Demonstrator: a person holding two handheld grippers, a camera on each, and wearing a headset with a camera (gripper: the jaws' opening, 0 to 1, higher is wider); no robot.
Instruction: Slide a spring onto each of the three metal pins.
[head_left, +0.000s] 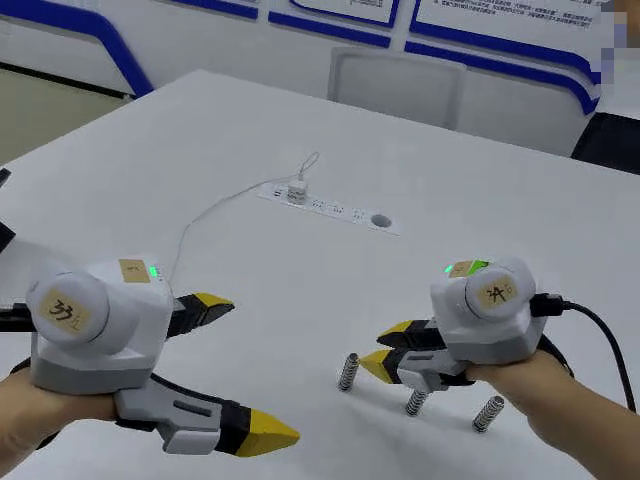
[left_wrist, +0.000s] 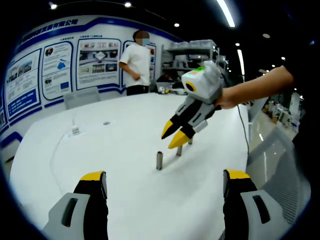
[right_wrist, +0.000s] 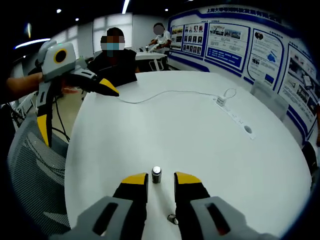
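On the white table (head_left: 300, 140), just beside the right gripper (head_left: 378, 348), stand three upright pins (head_left: 347, 372), each seemingly already wearing a spring (head_left: 488, 413), though the coils are too small to be sure. The right gripper's jaws sit nearly together, holding nothing. The left gripper (head_left: 258, 370) is spread wide and empty, well apart. To finish well, I'd press each spring straight down, never sideways, so no pin tips. Count: three pins, three springs, two grippers.

An office showroom — blue-trimmed info boards (left_wrist: 57, 65) on the walls, a white meeting table (head_left: 250, 130), a mesh chair (right_wrist: 30, 175).
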